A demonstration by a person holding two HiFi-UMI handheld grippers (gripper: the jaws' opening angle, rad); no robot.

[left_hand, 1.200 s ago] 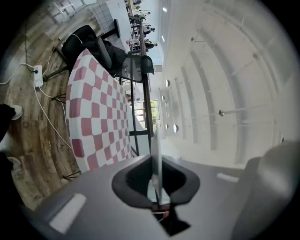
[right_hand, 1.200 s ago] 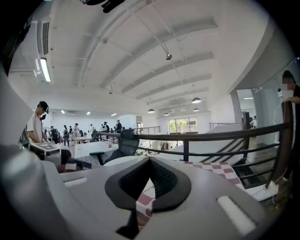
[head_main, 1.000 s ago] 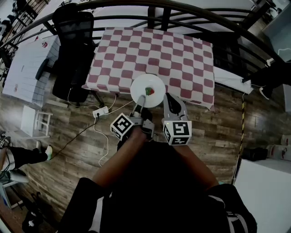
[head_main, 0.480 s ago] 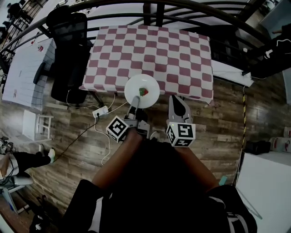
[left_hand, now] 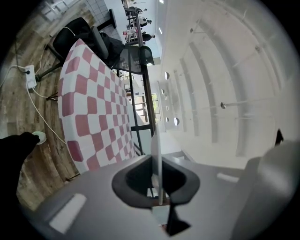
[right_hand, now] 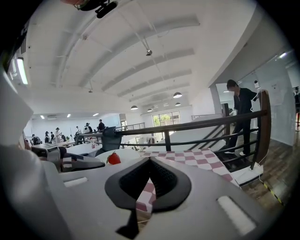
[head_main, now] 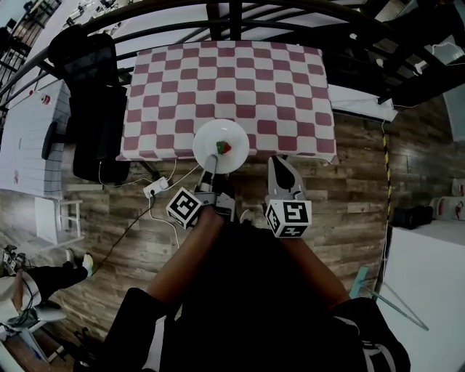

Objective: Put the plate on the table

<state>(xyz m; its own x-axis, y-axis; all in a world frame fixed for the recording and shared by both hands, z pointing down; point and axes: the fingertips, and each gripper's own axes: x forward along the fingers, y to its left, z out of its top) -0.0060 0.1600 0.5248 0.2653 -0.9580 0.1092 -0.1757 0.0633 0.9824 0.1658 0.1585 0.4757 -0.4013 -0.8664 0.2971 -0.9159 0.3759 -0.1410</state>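
A white plate [head_main: 218, 138] with a strawberry [head_main: 224, 147] on it lies over the near edge of the table [head_main: 232, 80], which wears a red-and-white checked cloth. Whether the plate rests on the cloth I cannot tell. My left gripper [head_main: 209, 171] is shut on the plate's near rim. In the left gripper view the plate [left_hand: 156, 154] shows edge-on between the jaws of that gripper [left_hand: 158, 187]. My right gripper [head_main: 280, 166] is shut and holds nothing, just right of the plate and short of the table edge. The right gripper view shows its jaws [right_hand: 150, 161] together, with the plate [right_hand: 126, 153] and strawberry [right_hand: 113, 158] off to the left.
A black office chair [head_main: 91, 109] stands against the table's left side, and a white table [head_main: 22, 131] lies further left. A dark railing [head_main: 218, 14] curves behind the table. A power strip [head_main: 154, 187] and its cables lie on the wooden floor.
The table now sits squarer and closer in the head view. The plate has gone a little further over the table's edge with the left gripper; the right gripper has fallen back beside it.
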